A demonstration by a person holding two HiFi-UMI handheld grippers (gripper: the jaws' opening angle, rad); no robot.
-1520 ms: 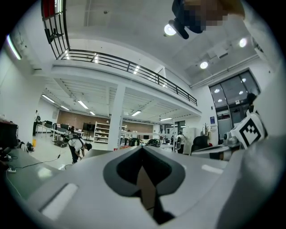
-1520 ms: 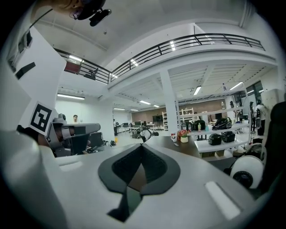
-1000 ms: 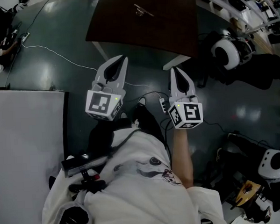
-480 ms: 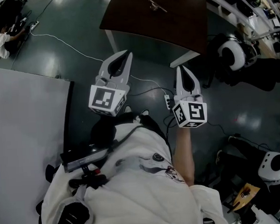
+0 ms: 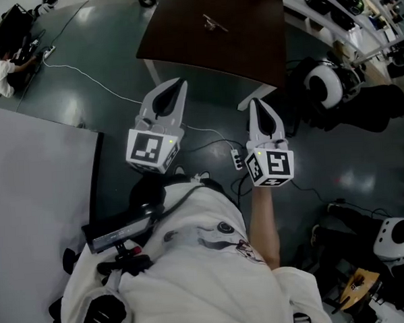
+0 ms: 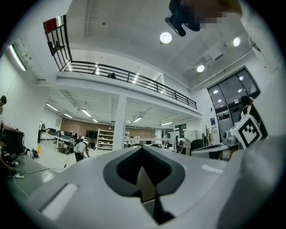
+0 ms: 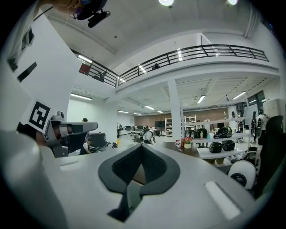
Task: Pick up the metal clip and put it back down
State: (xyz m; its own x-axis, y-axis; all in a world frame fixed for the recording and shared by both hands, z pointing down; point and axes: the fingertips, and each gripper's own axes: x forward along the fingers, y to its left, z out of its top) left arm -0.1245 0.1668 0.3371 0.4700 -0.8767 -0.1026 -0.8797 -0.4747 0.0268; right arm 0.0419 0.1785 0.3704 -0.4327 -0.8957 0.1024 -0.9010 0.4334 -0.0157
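Observation:
The metal clip [image 5: 213, 22] is a small shiny piece lying on the dark brown table [image 5: 250, 53] at the top of the head view. Both grippers are held in the air above the floor, short of the table's near edge. My left gripper [image 5: 177, 83] points toward the table, jaws shut and empty. My right gripper [image 5: 253, 103] hangs beside the table's near corner, also shut with nothing in it. The left gripper view shows the left gripper [image 6: 142, 148] closed against the hall ceiling; the right gripper view shows the right gripper [image 7: 142, 146] the same way. The clip appears in neither gripper view.
A large white surface [image 5: 35, 200] fills the left. Cables and a power strip [image 5: 237, 162] lie on the dark floor under my hands. Black-and-white machines [image 5: 323, 83] stand to the right of the table, another [image 5: 395, 238] at lower right.
The head view has swayed slightly, so the table sits a little differently in frame. Both grippers hold nearly the same pose, jaws still shut.

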